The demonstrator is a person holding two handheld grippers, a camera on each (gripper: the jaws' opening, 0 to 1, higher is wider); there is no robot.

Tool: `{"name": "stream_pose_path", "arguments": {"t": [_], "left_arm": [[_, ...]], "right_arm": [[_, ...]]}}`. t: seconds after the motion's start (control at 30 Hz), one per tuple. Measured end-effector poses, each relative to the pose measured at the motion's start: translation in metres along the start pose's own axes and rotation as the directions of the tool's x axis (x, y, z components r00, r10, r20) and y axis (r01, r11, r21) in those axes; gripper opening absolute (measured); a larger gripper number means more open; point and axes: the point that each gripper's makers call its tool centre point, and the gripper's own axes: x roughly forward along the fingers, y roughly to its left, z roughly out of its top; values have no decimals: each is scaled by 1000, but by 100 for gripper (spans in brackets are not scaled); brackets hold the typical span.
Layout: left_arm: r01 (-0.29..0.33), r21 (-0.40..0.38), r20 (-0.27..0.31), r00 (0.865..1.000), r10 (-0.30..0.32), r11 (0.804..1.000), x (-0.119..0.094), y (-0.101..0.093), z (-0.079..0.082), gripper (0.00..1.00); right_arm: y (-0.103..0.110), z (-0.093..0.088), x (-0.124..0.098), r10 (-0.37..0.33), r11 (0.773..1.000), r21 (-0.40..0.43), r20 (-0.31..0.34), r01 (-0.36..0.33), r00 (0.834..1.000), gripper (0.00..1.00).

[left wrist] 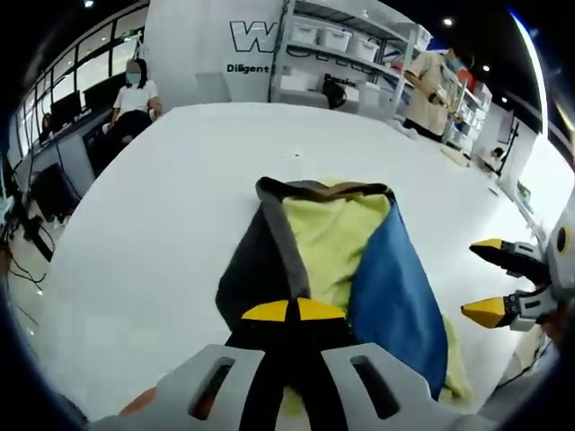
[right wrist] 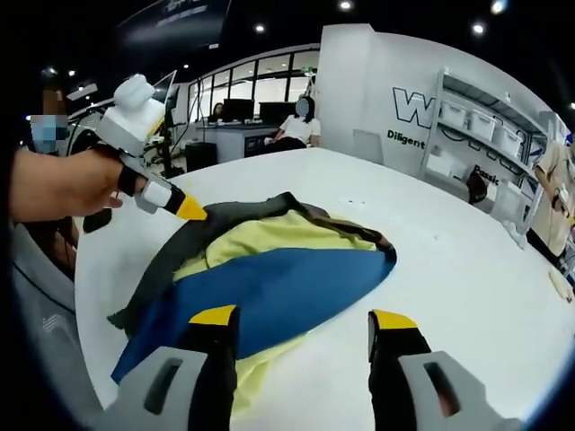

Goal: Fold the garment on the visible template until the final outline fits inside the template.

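- Where the white table (left wrist: 162,206) spreads out, the garment (left wrist: 359,260) lies bunched on it: yellow-green lining, a blue panel and a dark grey edge all show.
- In the left gripper view, the left gripper (left wrist: 292,312) has its yellow-tipped jaws pressed together on the garment's near grey edge.
- From the right side of that view comes the right gripper (left wrist: 485,278), jaws spread, just beside the blue panel and holding nothing.
- In the right gripper view, the right gripper (right wrist: 304,316) hangs spread over the blue panel and the table (right wrist: 467,269).
- A hand (right wrist: 63,184) holds the left gripper (right wrist: 190,209), its tip on the garment (right wrist: 278,278).
- Shelving (left wrist: 346,54) and seated and standing people stand beyond the table.
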Motion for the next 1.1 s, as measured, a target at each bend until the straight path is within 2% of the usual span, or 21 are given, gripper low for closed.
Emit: {"name": "stream_pose_path", "arguments": {"t": [0.07,0.23,0.33,0.4,0.5,0.7,0.93,1.0,1.07,1.1], "left_arm": [[-24,6,13,1000,24,1000,-2,18,10,0],[-84,81,28,996,82,993,-4,60,38,0],[-135,155,37,991,130,979,-3,85,54,0],[-139,155,39,990,135,978,1,95,61,0],[-169,194,41,986,164,966,9,111,70,0],[-203,211,37,979,200,956,22,130,76,0],[-223,238,17,974,226,945,34,136,73,0],[-228,257,9,972,234,939,37,138,72,0],[-241,293,-1,968,252,925,42,141,71,0],[-241,293,-9,967,255,925,44,143,70,0]], "right_arm": [[-1,0,0,-2,1000,-1,1,2,1000,56],[-2,-1,0,-3,1000,-2,-2,3,1000,55],[-2,-2,1,-3,1000,-3,-6,3,1000,55],[-2,-3,2,-4,1000,-5,-6,4,1000,54],[-2,-5,3,-4,1000,-8,-15,4,1000,54],[-4,-10,3,-11,1000,-15,-30,10,1000,54],[-5,-15,6,-14,1000,-26,-48,12,999,53],[-5,-17,7,-14,1000,-28,-52,13,999,53],[-5,-17,7,-15,999,-31,-55,13,998,53],[-6,-18,7,-16,999,-32,-57,15,998,53]]}}
